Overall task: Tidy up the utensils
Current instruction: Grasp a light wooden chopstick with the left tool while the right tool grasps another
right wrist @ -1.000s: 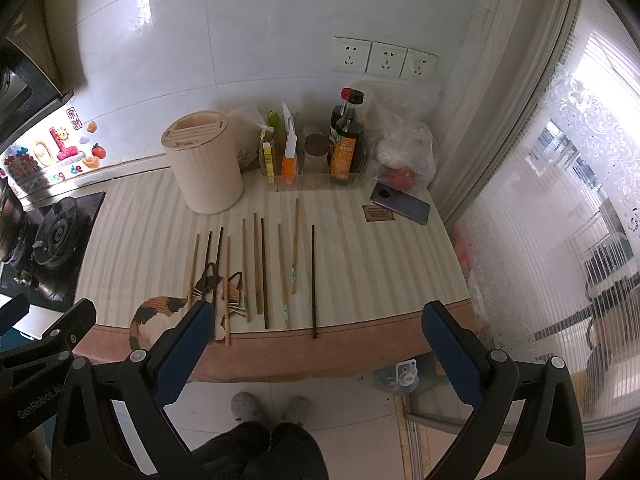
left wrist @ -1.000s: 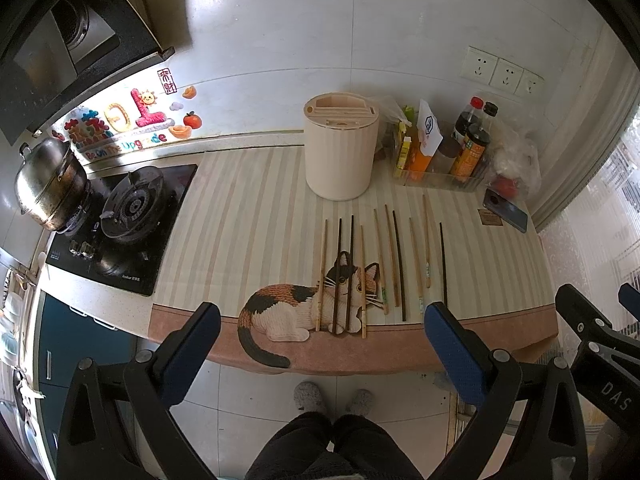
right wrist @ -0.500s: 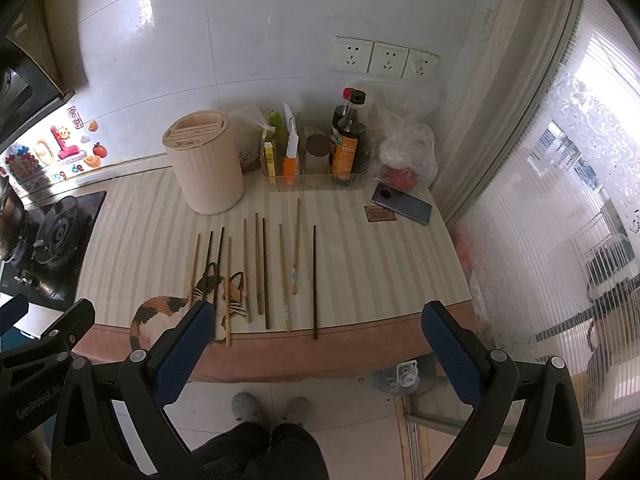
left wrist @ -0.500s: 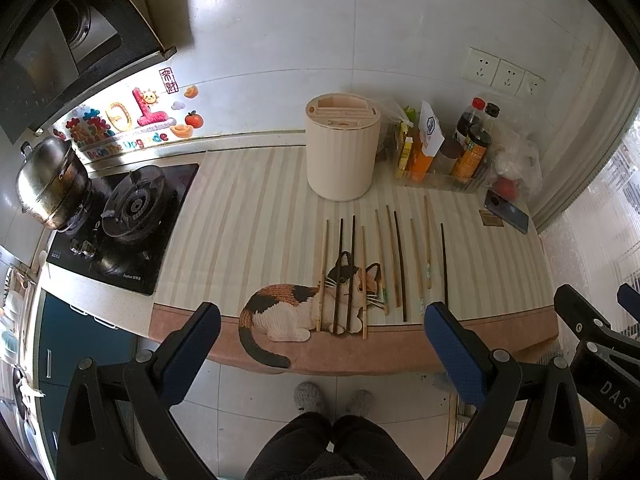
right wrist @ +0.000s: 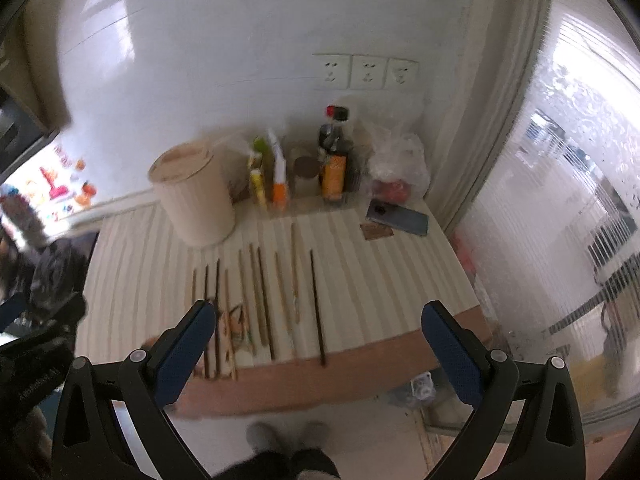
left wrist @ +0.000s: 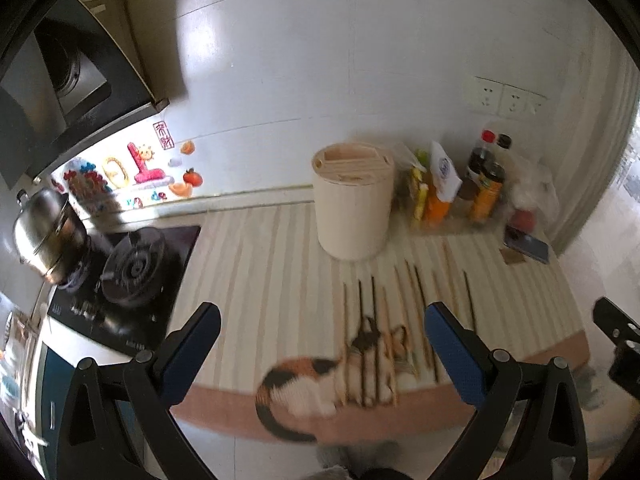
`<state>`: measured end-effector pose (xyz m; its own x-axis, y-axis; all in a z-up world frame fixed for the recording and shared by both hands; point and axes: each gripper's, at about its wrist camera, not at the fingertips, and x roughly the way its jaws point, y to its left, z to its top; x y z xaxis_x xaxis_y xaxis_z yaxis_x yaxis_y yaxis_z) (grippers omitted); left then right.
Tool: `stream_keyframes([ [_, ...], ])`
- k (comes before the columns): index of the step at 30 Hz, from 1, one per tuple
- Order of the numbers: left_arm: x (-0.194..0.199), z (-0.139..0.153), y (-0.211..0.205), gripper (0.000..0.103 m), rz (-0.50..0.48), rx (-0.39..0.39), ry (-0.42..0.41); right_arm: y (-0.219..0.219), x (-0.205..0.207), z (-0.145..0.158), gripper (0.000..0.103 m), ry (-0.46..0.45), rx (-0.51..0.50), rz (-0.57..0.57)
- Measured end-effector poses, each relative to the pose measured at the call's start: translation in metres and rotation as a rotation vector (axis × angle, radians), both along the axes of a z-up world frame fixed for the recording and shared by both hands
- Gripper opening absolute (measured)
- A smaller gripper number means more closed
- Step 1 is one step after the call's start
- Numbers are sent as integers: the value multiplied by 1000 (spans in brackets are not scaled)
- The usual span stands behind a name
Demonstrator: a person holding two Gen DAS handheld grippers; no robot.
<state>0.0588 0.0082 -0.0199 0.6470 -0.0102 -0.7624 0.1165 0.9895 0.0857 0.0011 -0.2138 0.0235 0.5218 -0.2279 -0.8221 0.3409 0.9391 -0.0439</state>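
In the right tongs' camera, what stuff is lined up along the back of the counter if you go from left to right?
Round beige holder → yellow bottle → orange-bottomed bottle → brown-lidded jar → dark sauce bottle with orange label → plastic bag.

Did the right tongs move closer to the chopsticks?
Yes. The right tongs moved forward and down toward the counter: the chopsticks and the beige holder look bigger and closer than before, and the counter's front edge now lies between the open fingers.
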Motion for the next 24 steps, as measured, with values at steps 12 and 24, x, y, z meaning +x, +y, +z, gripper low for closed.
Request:
stream_keyframes([
  [12,110,-162,20,99,65,-3,364,-34,82,-127,63,153,104,-76],
  [24,150,-284,-10,46,100,9,631,-57,177,-274,36,400,296,37],
])
